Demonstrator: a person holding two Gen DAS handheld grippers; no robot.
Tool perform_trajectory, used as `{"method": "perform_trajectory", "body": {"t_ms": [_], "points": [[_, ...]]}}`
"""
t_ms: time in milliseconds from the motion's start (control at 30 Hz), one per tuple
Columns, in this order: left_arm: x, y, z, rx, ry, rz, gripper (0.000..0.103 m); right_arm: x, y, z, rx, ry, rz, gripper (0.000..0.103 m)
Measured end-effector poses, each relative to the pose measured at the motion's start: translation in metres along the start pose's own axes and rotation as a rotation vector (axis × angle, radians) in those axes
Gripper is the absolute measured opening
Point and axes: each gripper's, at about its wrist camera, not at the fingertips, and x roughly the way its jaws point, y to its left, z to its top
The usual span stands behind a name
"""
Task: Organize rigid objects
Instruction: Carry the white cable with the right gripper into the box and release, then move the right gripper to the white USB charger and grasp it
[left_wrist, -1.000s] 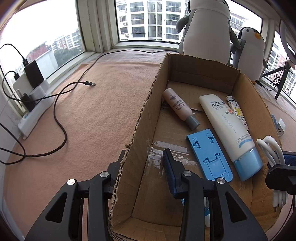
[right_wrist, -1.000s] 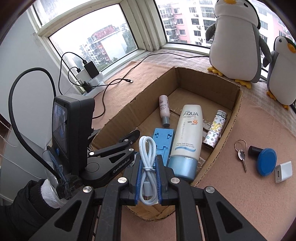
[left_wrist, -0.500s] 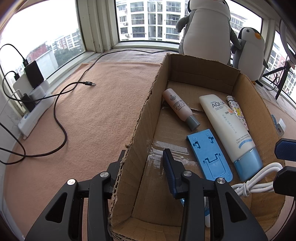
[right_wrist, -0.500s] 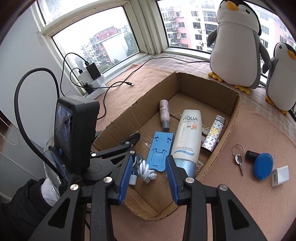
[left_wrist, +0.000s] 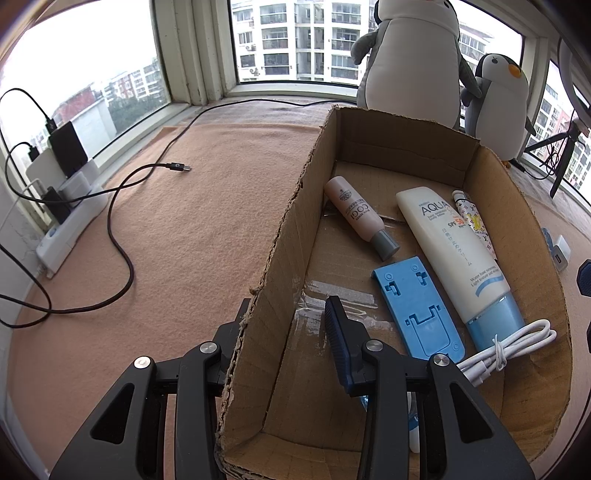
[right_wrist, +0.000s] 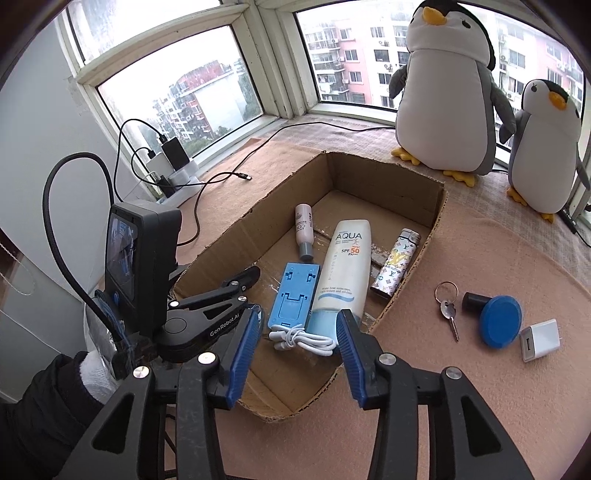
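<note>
A cardboard box (right_wrist: 236, 236) (left_wrist: 291, 229) holds a pink tube (right_wrist: 303, 230), a white AQUA sunscreen tube (right_wrist: 345, 269), a blue phone stand (right_wrist: 291, 301), a patterned lighter (right_wrist: 396, 264) and a coiled white cable (right_wrist: 303, 338) (left_wrist: 506, 345). My right gripper (right_wrist: 295, 334) is open and empty, just above the cable at the box's near end. My left gripper (left_wrist: 284, 325) straddles the box's left wall, one finger on each side; its jaws look closed on the wall.
On the mat right of the box lie a key on a ring (right_wrist: 447, 308), a blue round-capped object (right_wrist: 498, 319) and a white charger plug (right_wrist: 540, 339). Two plush penguins (right_wrist: 448, 88) stand behind. A black cable (left_wrist: 122, 229) and power strip (left_wrist: 70, 221) lie left.
My right gripper opened and let go of the white cable, which now lies in the box's near end. The right gripper drew back and up. The left gripper has not moved.
</note>
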Motion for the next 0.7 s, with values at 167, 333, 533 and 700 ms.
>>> {"method": "perform_trajectory", "body": {"t_ms": [167, 333, 533, 700], "points": [[0.000, 0.000, 0.000, 0.001, 0.000, 0.000, 0.037, -0.011, -0.013, -0.007, 0.013, -0.015, -0.034, 0.044], [0.000, 0.000, 0.000, 0.000, 0.000, 0.000, 0.037, -0.023, -0.034, -0.014, 0.048, -0.032, -0.069, 0.050], [0.000, 0.000, 0.000, 0.000, 0.000, 0.000, 0.037, -0.040, -0.071, -0.025, 0.114, -0.062, -0.135, 0.061], [0.000, 0.000, 0.000, 0.000, 0.000, 0.000, 0.038, -0.050, -0.109, -0.037, 0.180, -0.068, -0.216, 0.067]]}}
